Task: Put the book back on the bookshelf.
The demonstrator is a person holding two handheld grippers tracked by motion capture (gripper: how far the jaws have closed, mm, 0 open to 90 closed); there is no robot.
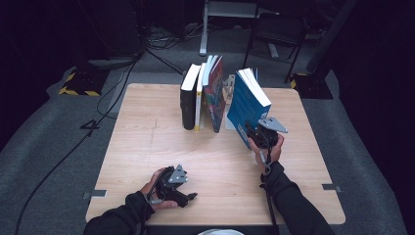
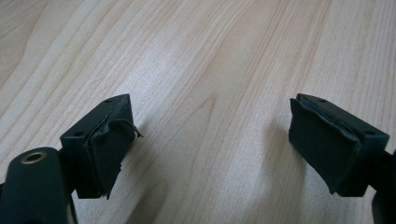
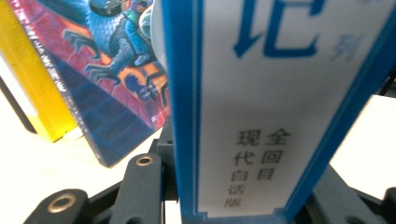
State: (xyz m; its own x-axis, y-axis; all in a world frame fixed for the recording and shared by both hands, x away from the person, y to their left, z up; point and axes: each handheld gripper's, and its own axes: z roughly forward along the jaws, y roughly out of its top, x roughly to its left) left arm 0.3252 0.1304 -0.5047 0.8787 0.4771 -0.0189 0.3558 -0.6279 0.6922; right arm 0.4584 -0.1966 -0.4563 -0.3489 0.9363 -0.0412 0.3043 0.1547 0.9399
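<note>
A blue book (image 1: 246,105) with a white spine panel (image 3: 271,93) stands tilted on the wooden table (image 1: 147,147), leaning left. My right gripper (image 1: 252,131) is shut on the lower end of its spine, and in the right gripper view the jaws (image 3: 243,205) flank the spine on both sides. Left of it stands a row of books: a black one (image 1: 188,100), a yellow one (image 1: 199,105) (image 3: 32,93) and one with a colourful illustrated cover (image 1: 215,98) (image 3: 107,79). My left gripper (image 1: 190,197) (image 2: 210,149) rests low over the table's near left, open and holding nothing.
A grey metal piece (image 1: 228,87) stands between the colourful book and the blue one. Behind the table are a dark chair (image 1: 276,29), a metal stand (image 1: 220,14) and cables on the grey floor (image 1: 117,83). Bare wood lies between my two hands.
</note>
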